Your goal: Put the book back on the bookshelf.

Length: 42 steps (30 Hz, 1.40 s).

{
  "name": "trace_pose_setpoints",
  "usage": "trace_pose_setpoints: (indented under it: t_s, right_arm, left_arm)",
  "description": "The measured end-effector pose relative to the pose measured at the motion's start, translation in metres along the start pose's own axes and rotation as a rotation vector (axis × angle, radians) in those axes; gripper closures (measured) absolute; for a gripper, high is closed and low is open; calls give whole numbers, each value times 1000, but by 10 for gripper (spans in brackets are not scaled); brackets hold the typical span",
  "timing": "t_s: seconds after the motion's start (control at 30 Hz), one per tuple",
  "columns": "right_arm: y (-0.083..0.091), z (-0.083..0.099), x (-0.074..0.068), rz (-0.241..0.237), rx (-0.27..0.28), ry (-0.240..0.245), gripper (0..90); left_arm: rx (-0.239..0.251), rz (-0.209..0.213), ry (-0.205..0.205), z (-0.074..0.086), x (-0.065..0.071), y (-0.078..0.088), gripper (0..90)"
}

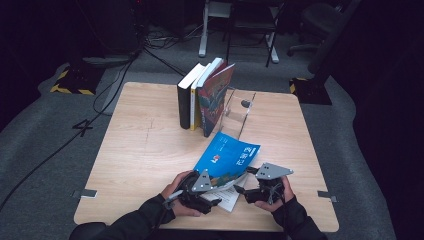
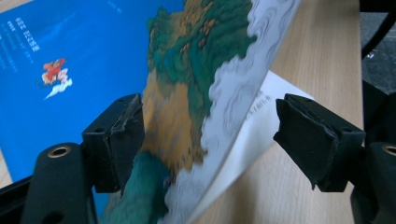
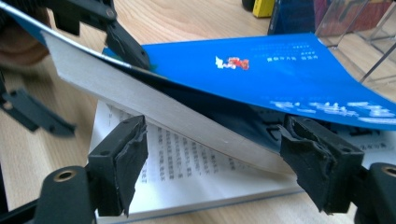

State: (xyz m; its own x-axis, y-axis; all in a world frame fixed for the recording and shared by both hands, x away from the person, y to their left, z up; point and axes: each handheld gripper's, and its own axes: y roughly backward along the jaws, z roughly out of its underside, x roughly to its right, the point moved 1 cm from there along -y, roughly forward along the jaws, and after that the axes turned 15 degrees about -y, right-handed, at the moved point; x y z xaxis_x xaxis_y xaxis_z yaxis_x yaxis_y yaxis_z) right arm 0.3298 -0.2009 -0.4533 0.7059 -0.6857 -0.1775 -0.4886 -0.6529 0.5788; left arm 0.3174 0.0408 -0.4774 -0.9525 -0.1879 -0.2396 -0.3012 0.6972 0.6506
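The table (image 1: 140, 150) spans the frame's middle, its lower edge hidden by sleeves. The blue book (image 1: 227, 157) lies lower centre, cover lifted. The left gripper (image 1: 207, 192), jaws wide, straddles the cover; whether it grips is unclear. The right gripper (image 1: 245, 182) gapes, holding nothing.

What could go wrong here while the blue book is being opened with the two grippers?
The lifted cover of the blue book bows between the left gripper's open jaws without being pinched, so it may slip out and flop shut. The right gripper points at the page edges with its jaws open; pushing in could crease the printed page. The book lies near the table's front edge and might get shoved off.
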Motion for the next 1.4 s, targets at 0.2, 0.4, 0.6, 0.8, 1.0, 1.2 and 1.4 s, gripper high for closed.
trace_pose_setpoints:
  t_s: [0.2, 0.4, 0.6, 0.8, 1.0, 1.2, 1.4]
  right_arm:
    - [-4, -5, -1, -9, 2, 25, 232]
    - [-3, -3, 2, -40, 4, 7, 259]
    - [4, 0, 8, -60, -3, 26, 276]
    - [10, -1, 13, -51, 25, 25, 275]
    - [11, -2, 12, -77, 46, 42, 267]
    - [3, -5, 10, -104, 30, 65, 261]
    - [-17, -6, 4, -81, -23, 133, 244]
  left_arm:
    - [-18, -55, -1, -4, -6, -10, 428]
    - [4, -31, -38, -2, -10, -7, 566]
    - [27, -17, -63, 1, -12, -2, 717]
    - [58, 10, -36, 6, -18, 7, 750]
    - [79, 42, -33, 14, -20, 20, 751]
    - [90, 40, -21, 23, -22, 34, 748]
    - [95, 19, -10, 27, -23, 46, 748]
